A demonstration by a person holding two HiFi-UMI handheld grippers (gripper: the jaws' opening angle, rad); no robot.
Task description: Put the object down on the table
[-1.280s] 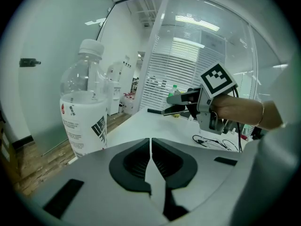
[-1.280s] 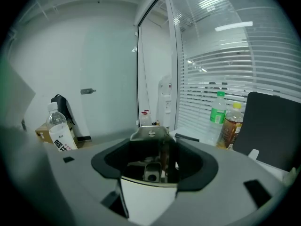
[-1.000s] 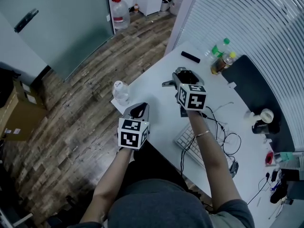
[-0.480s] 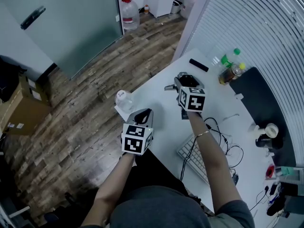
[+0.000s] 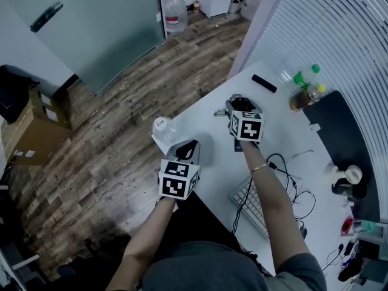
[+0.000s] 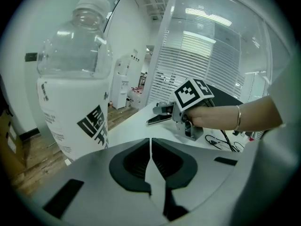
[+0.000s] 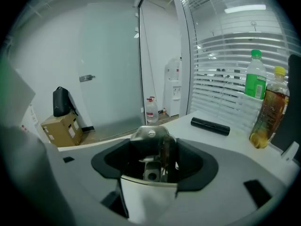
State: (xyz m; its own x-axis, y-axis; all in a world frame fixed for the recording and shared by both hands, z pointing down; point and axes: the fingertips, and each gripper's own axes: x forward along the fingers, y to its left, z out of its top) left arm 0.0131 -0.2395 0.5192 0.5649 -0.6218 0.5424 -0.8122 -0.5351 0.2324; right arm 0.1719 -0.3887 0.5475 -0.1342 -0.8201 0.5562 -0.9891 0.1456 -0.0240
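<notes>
My right gripper hovers over the white table, shut on a small metal tool whose handle sticks out to the left. In the right gripper view the tool's shiny plate with a hole sits between the jaws of that gripper. My left gripper is near the table's front corner, shut with nothing in it; its jaws meet in the left gripper view. A clear plastic bottle with a white label stands upright just left of the left gripper, apart from it.
A black bar-shaped remote lies further back, with a green-capped bottle and a tea bottle beyond it. A keyboard and cables lie by my right forearm. The table edge drops to a wooden floor.
The head view has shifted a little, so everything sits lower and further right. Both grippers keep about the same places over the table; the right one still holds the tool.
</notes>
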